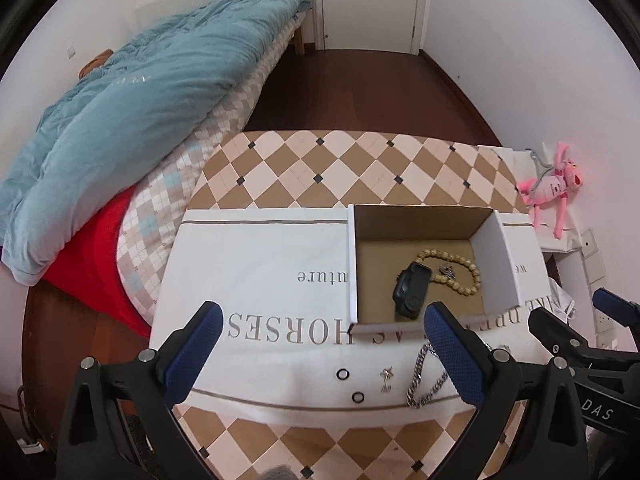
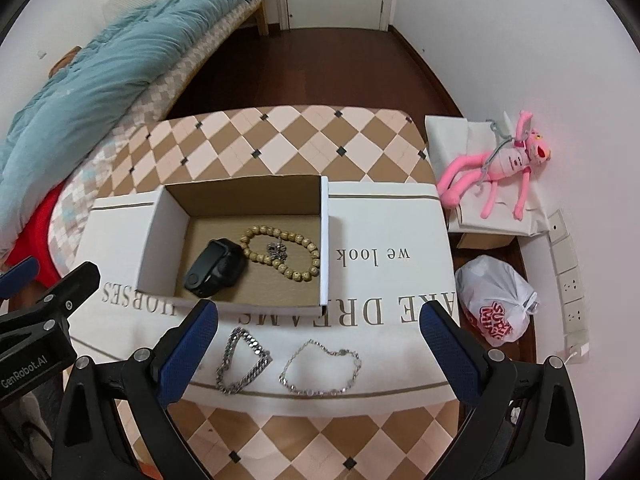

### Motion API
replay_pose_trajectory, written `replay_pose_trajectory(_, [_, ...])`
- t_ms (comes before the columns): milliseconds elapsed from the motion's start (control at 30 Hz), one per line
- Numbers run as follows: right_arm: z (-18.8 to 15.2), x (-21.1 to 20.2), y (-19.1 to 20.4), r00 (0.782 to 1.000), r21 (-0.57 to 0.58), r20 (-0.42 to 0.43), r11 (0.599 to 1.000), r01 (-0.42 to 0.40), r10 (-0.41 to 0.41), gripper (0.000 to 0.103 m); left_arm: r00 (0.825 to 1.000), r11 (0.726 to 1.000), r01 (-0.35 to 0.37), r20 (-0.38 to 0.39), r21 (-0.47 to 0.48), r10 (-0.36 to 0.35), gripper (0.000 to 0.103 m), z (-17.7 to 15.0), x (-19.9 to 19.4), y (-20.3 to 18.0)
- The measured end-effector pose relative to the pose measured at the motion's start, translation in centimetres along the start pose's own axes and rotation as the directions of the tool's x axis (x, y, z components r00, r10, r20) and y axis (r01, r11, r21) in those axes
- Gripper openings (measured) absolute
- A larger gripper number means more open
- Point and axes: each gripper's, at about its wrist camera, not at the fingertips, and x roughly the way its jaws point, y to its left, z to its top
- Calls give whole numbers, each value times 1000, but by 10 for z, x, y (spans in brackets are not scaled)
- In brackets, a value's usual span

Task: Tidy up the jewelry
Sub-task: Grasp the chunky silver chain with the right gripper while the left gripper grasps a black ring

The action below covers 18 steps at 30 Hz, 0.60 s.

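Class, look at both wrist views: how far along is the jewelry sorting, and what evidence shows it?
Partly done. The box already holds the beaded bracelet, a black watch and a small silver charm. Nothing is in hand: the left gripper and right gripper are open. Left on the cloth: chunky chain, thin chain, two black rings, small earrings.

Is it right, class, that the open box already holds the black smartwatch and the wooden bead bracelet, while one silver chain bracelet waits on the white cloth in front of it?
Not quite. The box holds the smartwatch and bead bracelet, but the right wrist view shows two silver bracelets on the cloth: a chunky chain and a finer one.
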Motion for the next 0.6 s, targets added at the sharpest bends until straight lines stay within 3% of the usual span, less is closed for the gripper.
replay_pose_trajectory(367, [-19, -52, 3, 997, -12, 82, 1000, -8, 9, 102, 998, 1000, 14, 59, 18, -15, 103, -19, -47, 2])
replay_pose_trajectory(600, [-32, -77, -1, 992, 24, 108, 997, -66, 63, 102, 996, 1000, -28, 82, -4, 28, 103, -29, -62, 5])
